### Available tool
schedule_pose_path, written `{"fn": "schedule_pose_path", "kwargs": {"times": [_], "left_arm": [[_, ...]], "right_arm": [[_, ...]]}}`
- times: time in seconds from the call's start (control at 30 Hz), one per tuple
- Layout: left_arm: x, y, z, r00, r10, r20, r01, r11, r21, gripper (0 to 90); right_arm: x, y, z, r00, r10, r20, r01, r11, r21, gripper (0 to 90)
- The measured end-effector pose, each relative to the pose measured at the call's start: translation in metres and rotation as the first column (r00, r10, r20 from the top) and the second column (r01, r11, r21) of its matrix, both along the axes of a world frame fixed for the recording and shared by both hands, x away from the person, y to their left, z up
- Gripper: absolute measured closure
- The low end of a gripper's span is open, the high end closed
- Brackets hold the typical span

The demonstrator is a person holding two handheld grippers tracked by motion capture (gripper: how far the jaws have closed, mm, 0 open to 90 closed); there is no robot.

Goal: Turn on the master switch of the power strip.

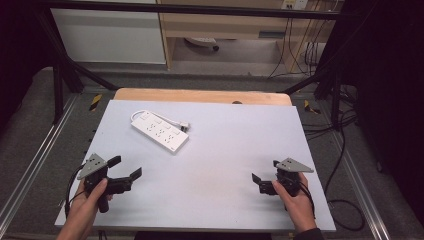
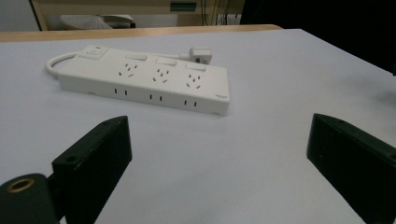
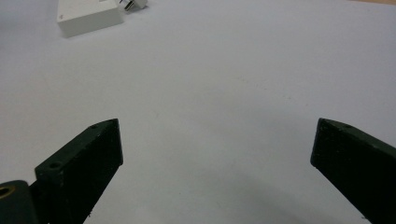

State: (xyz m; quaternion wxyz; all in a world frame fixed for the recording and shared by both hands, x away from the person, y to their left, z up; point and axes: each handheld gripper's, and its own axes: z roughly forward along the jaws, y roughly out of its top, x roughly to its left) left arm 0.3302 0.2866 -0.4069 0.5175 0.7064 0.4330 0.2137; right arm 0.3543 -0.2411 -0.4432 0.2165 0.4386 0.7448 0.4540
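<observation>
Left gripper (image 1: 125, 167): low at the table's near-left corner, jaws spread wide, nothing between them, aimed toward the strip.
Strip (image 1: 160, 131): white power strip lying flat on the grey table (image 1: 220, 165), left of centre and toward the far edge, well apart from both grippers; in the left gripper view it sits straight ahead (image 2: 144, 79).
Long axis: runs diagonally, far-left to near-right across the table; the switch and cord end points far-left, the plain end points near-right toward the middle.
Cord and plug (image 1: 184, 125): cord loops off the far-left end and runs along the far side, plug resting just beside the strip's far edge.
Right gripper (image 1: 264, 176): near-right, jaws also wide apart and empty, a corner of the strip far ahead in its own view (image 3: 86, 16).
Risk, slide: the strip looks light and smooth, so a one-sided nudge would likely spin it rather than seat it.
Risk, cord: a grab across the far side could catch the cord and drag the plug along.
Risk, width: pinching along the length won't fit; across the short side looks safer.
</observation>
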Motion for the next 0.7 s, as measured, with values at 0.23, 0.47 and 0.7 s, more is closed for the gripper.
{"fn": "schedule_pose_path", "kwargs": {"times": [0.23, 0.47, 0.7], "left_arm": [[-0.007, 0.002, -0.01, 0.9997, -0.005, -0.022, 0.006, 0.9997, 0.023, 6.7], [-0.008, 0.013, -0.019, 0.9993, 0.029, -0.024, -0.028, 0.999, 0.035, 6.7], [-0.003, 0.022, -0.024, 0.9969, 0.074, -0.026, -0.074, 0.9972, 0.0, 7.2]], "right_arm": [[0.001, -0.001, -0.001, 1.0, -0.006, -0.002, 0.006, 1.0, -0.004, 2.8], [0.002, -0.005, -0.003, 0.9993, -0.032, -0.017, 0.032, 0.999, -0.034, 2.9], [0.008, -0.007, -0.017, 0.9885, -0.096, -0.117, 0.079, 0.987, -0.141, 3.0]]}}
